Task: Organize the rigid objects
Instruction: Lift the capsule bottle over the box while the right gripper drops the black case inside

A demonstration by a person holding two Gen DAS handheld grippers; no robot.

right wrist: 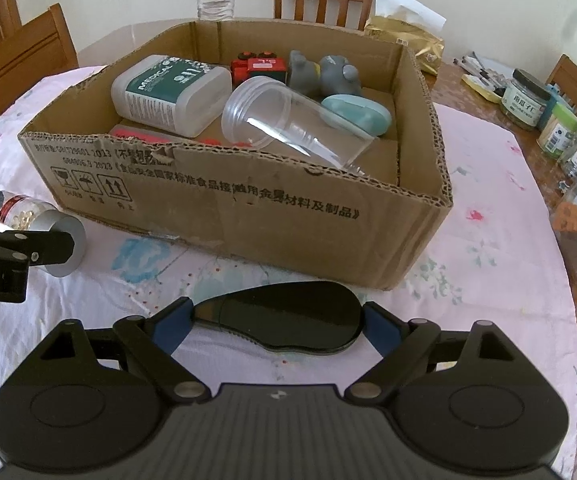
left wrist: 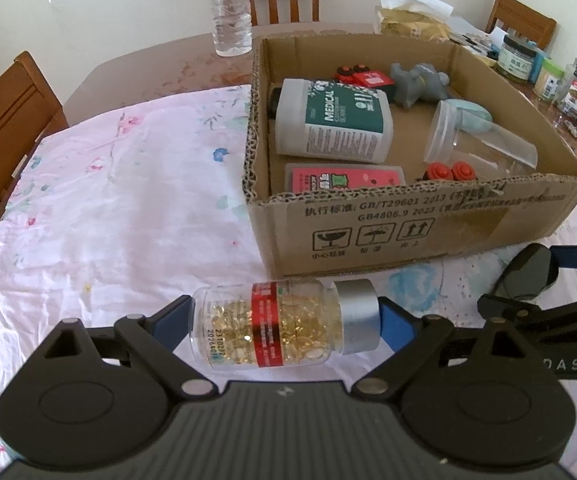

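Left gripper [left wrist: 284, 322] pinching a capsule bottle [left wrist: 284, 326] lying sideways on the cloth [left wrist: 128, 200], just before the box [left wrist: 408, 232]. Right gripper [right wrist: 276, 324] clamped end to end on a black case [right wrist: 284, 320], likewise near the box front.

The cardboard box [right wrist: 248, 208] is matt brown corrugated board, its cut rim rough and fluted. A soft, wrinkled floral cloth [left wrist: 108, 200] covers the table. The capsule bottle [left wrist: 272, 326] is clear glossy plastic with a shiny red foil band and a brushed, metal-looking silver cap. The black case [right wrist: 288, 316] is smooth and glossy. In the box, the clear cup [right wrist: 284, 120] is transparent plastic, the grey toy [right wrist: 328, 74] matt. The chairs [left wrist: 4, 120] are varnished wood.
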